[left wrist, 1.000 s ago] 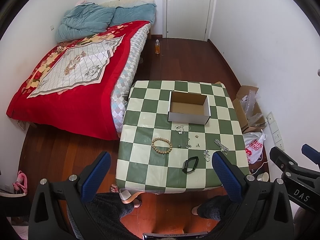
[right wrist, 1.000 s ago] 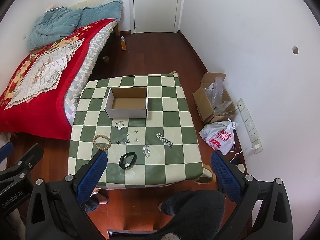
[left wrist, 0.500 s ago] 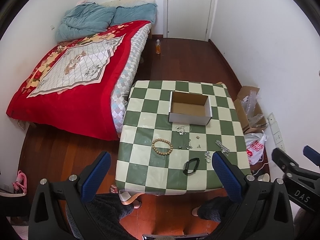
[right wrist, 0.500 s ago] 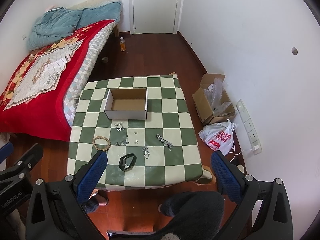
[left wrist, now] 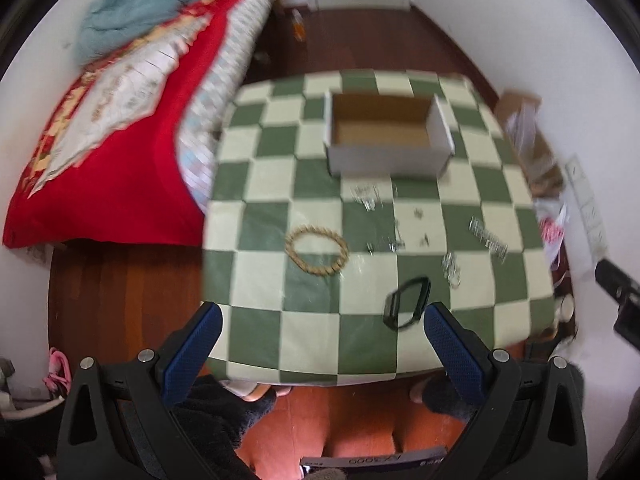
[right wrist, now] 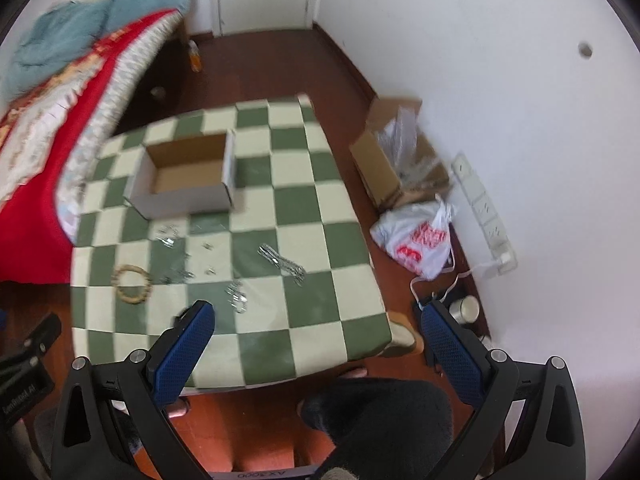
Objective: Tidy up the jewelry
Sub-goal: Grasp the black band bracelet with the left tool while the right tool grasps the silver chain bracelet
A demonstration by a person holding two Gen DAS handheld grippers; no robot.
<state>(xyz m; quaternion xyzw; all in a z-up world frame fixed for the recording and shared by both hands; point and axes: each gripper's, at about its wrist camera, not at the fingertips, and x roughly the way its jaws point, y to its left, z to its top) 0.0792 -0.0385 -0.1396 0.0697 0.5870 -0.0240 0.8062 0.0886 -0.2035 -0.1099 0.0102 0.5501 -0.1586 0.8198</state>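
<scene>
**Jewelry scattered on the checkered table, both grippers empty**

A square table in a glossy green-and-cream checkered cover (left wrist: 260, 332) carries everything. Toward its far edge sits an open rectangular cardboard box, white outside and brown inside (left wrist: 386, 158), with nothing in it that I can make out. In front of the box lie small silvery metal pieces (left wrist: 366, 196), too blurred to tell apart. Toward the left edge rests a round tan beaded bracelet (left wrist: 317, 251). A flat silver chain-link bracelet (left wrist: 488, 238) lies stretched out toward the right edge, and a black band looped into a ring (left wrist: 406, 307) sits nearest the near edge, close to a glittery silver cluster (left wrist: 452, 270).

The left gripper (left wrist: 318, 350), its blue textured pads (left wrist: 192, 354) spread wide, hovers over the near edge and holds nothing. The right gripper (right wrist: 318, 350) is likewise spread wide and empty above the near right corner.
</scene>
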